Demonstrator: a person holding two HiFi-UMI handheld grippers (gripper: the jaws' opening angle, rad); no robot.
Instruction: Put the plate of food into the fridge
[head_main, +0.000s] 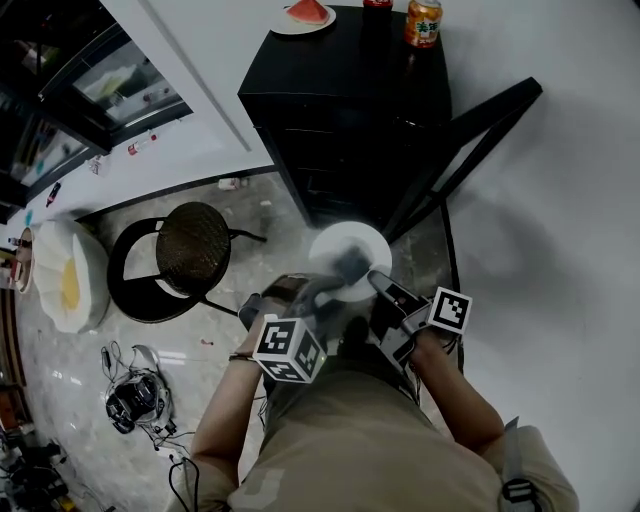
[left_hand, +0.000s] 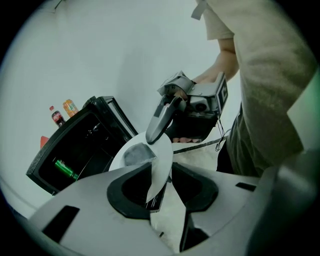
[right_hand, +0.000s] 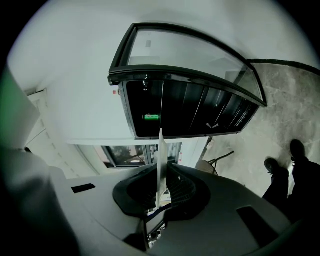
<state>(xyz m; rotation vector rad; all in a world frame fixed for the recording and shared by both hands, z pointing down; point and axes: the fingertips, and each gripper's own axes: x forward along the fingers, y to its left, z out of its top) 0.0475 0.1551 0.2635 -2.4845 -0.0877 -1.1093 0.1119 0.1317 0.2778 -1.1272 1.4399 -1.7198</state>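
While both grippers clamp one plate, the left gripper (left_hand: 161, 181) has its jaws closed on the near rim of the plate (left_hand: 161, 152), with the rim pinched between the pads. The right gripper (right_hand: 160, 192) is likewise shut on the plate, seen edge-on and upright between its jaws; from the left gripper view it bites the opposite rim. The plate is white and tilted, with a greyish lump of food (left_hand: 135, 156) on it, too blurred to identify. It is held in the air in front of the fridge (head_main: 340, 110), outside it and low, over the floor (head_main: 250, 215). The fridge is black, with its glass door (right_hand: 190, 50) swung open and a green can (left_hand: 66, 169) lying inside. On the fridge top are a cola bottle (left_hand: 56, 116), an orange can (head_main: 423, 22) and a second plate (head_main: 303, 16) with a watermelon slice. To the left of the fridge is a round dark stool (head_main: 192, 248), then a white cushion (head_main: 65, 275). A tangle of cables (head_main: 130, 398) lies on the floor nearby. The person's shoes (right_hand: 297, 149) show at the right of the right gripper view.
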